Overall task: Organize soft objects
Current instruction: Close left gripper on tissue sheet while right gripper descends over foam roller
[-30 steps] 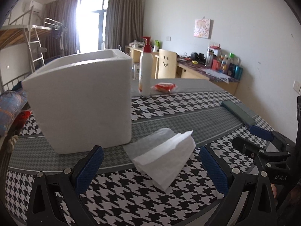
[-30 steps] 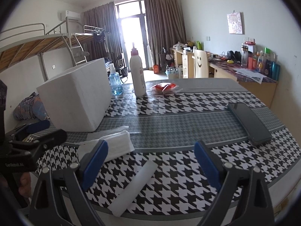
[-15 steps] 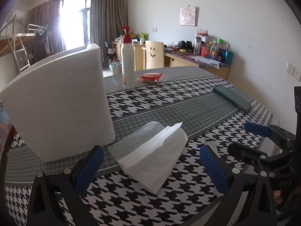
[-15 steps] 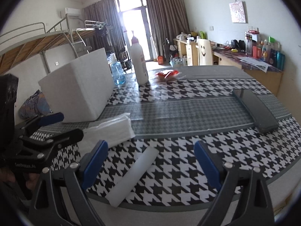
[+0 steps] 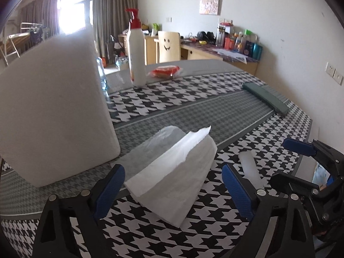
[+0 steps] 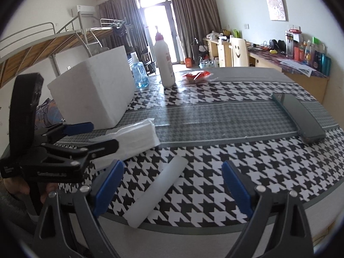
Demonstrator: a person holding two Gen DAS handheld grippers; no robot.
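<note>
1. The tissue pack (image 5: 172, 180) lies on the worktop (image 5: 193, 111), between the blue pads of the left claw (image 5: 172, 189). In the left wrist view it runs from 6 o'clock up toward the centre, with its loose top sheet curling up at the far end.
2. The left claw is wide apart and closing. Its pads flank the pack but do not touch it.
3. In the right wrist view the same pack (image 6: 133, 137) sits at 9 o'clock of the centre, and the left claw (image 6: 86, 135) reaches in over its near end.
4. A white foam tube (image 6: 157, 191) lies on the houndstooth cloth between the pads of the right claw (image 6: 172, 189), pointing from 7 o'clock toward the centre. Its near end reaches the worktop's edge.
5. The right claw is wide apart and holds nothing. The tube lies below it, clear of both pads.
6. In the left wrist view the tube (image 5: 249, 167) shows at 4 o'clock, just beside the pack, and the right claw (image 5: 296, 161) comes in from 3 o'clock.
7. A white foam box (image 5: 53, 111) stands at 9 o'clock, just behind the pack.
8. Farther back, near 12 o'clock, stand a pump bottle (image 5: 135, 51) and a red packet (image 5: 165, 71). A blue spray bottle (image 6: 138, 71) stands beside the box.
9. A dark flat case (image 6: 297, 116) lies at 3 o'clock in the right wrist view, well apart from the soft things.
</note>
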